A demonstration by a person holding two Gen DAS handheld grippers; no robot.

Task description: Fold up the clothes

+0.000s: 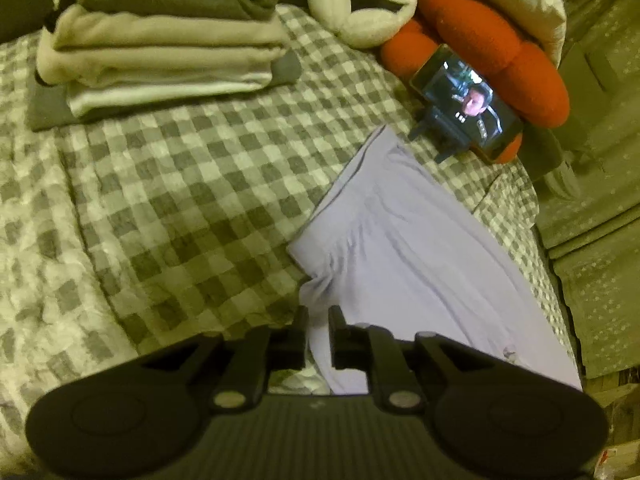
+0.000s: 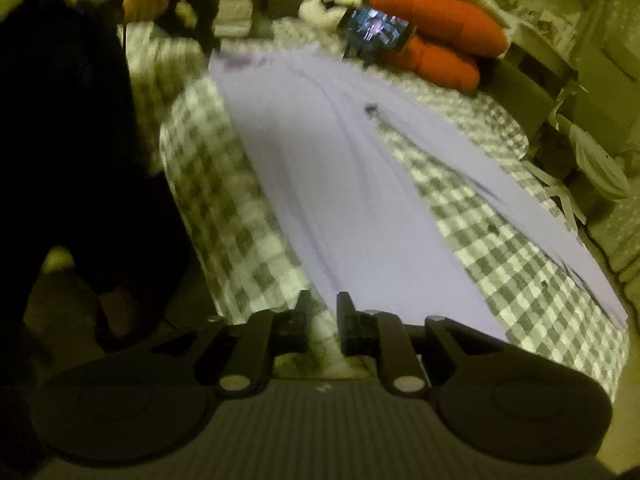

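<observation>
With pale trousers [image 2: 340, 184] laid flat on the checked bed [image 1: 180, 184], both left gripper [image 1: 318, 322] and right gripper [image 2: 322, 308] stand slightly apart, empty (each should bite its edge squarely before lifting).

A dark sleeve [image 2: 72, 140] hides the checked bedspread's [image 2: 208, 208] left side.

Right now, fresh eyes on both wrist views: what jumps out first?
The pale lilac trousers spread flat along the checked bedspread, legs parted in a V toward the right wrist camera. Next, the lit phone propped on a stand against the orange cushion at the far end. A stack of folded clothes sits far left.
</observation>
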